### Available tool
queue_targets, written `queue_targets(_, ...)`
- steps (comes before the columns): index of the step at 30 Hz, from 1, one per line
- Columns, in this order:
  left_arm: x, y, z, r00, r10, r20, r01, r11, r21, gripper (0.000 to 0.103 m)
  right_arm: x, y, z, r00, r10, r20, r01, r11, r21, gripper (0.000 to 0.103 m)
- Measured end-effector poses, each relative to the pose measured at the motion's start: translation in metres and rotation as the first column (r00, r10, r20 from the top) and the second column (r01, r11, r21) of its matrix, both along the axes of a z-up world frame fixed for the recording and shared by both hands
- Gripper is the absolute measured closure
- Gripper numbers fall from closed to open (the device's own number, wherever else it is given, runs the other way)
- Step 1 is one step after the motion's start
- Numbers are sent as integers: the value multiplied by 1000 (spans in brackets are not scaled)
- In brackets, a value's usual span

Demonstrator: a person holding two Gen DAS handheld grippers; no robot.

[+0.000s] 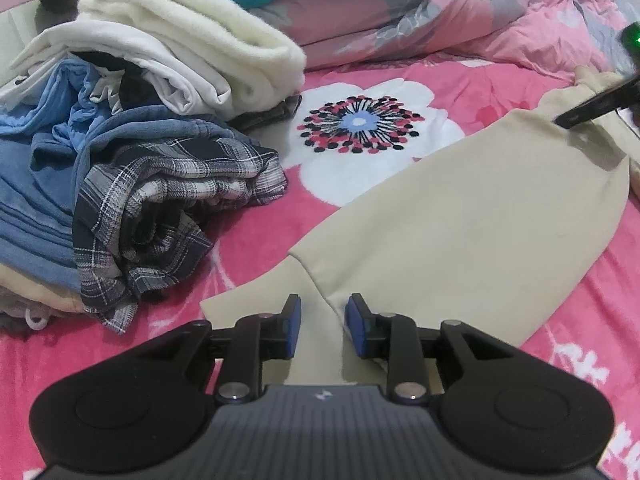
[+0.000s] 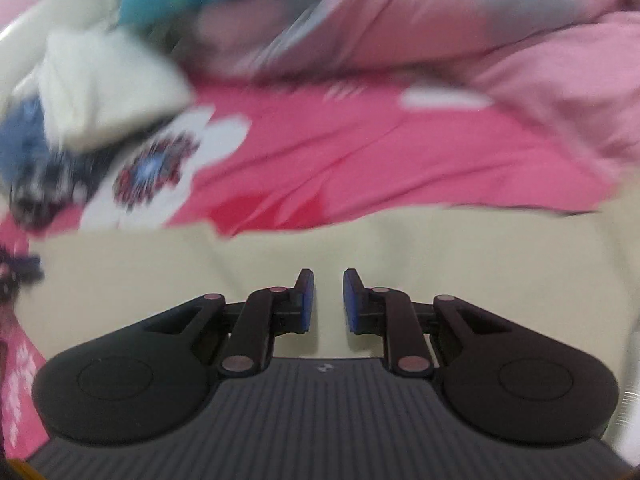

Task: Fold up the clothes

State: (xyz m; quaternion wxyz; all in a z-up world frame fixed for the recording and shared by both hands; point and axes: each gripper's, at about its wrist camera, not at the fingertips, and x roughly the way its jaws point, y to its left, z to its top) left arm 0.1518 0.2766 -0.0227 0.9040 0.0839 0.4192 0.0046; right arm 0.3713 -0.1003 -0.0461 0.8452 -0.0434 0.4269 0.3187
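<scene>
Lying flat on the pink bed, the beige garment waits beside a clothes pile; left tongs straddle a raised crease, pads not visibly pressing; right tongs gape empty above it; pinch edges squarely, fold evenly.

Left gripper angled downward, blue-padded fingers parted by a narrow gap, beige cloth lying between and beneath, pads not pressing. Right gripper likewise pitched down, fingers slightly apart, nothing clamped between, view smeared by motion.
</scene>
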Motion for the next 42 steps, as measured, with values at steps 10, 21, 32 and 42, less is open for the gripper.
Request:
queue_targets(10, -1, 1, 4, 1000, 28, 5, -28, 999, 16, 58, 45, -8, 12, 924, -378, 62, 362, 915, 181, 90)
queue_targets(21, -37, -14, 85, 982, 86, 168, -67, 991, -116, 37, -197, -303, 202, 839, -515, 175, 320, 727, 607, 87)
queue_targets(32, -82, -220, 110, 910, -239, 339, 338, 901, -272, 13, -382, -350, 188, 801, -540, 258, 370, 785, 496, 84)
queue_targets(42, -92, -350, -3, 927, -347, 140, 373, 887, -274, 14, -360, -262, 20, 894, -440, 78, 416, 883, 218, 84)
